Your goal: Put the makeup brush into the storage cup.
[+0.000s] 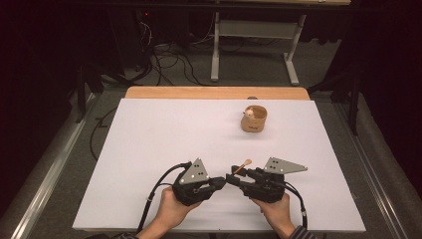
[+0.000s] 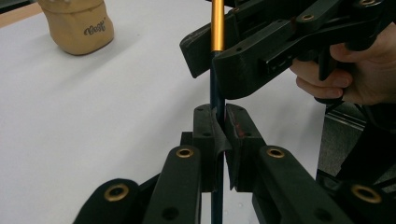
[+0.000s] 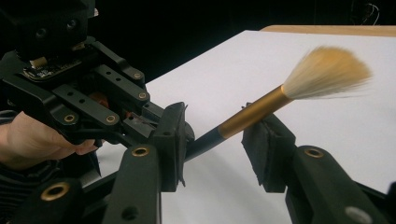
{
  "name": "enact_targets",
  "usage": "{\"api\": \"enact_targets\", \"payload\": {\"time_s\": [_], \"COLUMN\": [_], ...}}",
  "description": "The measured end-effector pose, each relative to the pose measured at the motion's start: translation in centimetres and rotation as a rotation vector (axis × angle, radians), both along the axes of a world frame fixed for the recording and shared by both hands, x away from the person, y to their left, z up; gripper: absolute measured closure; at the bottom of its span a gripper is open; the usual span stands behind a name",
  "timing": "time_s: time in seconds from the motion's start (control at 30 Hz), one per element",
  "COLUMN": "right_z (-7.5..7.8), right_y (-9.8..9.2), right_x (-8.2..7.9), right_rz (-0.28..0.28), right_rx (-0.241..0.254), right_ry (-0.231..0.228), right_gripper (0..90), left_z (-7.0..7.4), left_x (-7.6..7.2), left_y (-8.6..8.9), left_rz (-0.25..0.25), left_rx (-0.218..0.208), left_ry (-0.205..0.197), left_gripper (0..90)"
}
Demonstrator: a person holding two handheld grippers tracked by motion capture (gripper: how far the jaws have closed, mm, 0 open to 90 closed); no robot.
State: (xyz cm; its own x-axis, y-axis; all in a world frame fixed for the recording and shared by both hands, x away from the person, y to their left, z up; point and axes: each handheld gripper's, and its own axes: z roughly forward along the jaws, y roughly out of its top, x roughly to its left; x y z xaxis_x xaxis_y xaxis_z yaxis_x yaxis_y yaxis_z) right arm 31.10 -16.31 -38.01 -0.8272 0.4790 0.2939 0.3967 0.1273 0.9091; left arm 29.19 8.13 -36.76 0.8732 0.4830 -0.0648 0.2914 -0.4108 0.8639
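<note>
While your left gripper (image 2: pixel 219 140) pinches the brush (image 3: pixel 261 108) by its dark handle, the right gripper (image 3: pixel 219 149) brackets it for a handover.
Item: makeup brush, near centre of the white table (image 1: pixel 164 134), bristles aimed far-right toward the wooden cup (image 1: pixel 254 119). Your right jaws stand spread either side of the gold ferrule, one pad touching, the other apart, so the left grip alone carries it.

Gold-banded brush (image 3: pixel 261 109) (bristles raised), tilted.

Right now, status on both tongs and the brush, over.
Left tongs shut on brush handle. Right tongs open around it, pads not pressing. Brush held above the white table. Wooden cup well clear.
</note>
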Motion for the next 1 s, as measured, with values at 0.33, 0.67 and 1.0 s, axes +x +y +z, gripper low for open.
{"api": "enact_targets", "payload": {"time_s": [0.33,0.67,1.0], "right_z": [-0.07,-0.20,-0.24], "right_y": [0.09,0.17,0.14], "right_x": [0.12,0.20,0.24], "right_rz": [0.003,0.005,0.014], "right_rx": [0.013,0.021,0.026], "right_ry": [0.002,0.023,0.034], "right_gripper": [65.3,68.6,73.5], "left_z": [0.00,0.00,-0.11], "left_x": [-0.02,-0.03,-0.04], "left_y": [0.00,0.02,-0.07], "left_rz": [-0.001,-0.002,-0.004], "left_rx": [0.000,-0.006,-0.002], "left_ry": [-0.001,-0.005,-0.005], "left_gripper": [83.7,83.6,83.6]}}
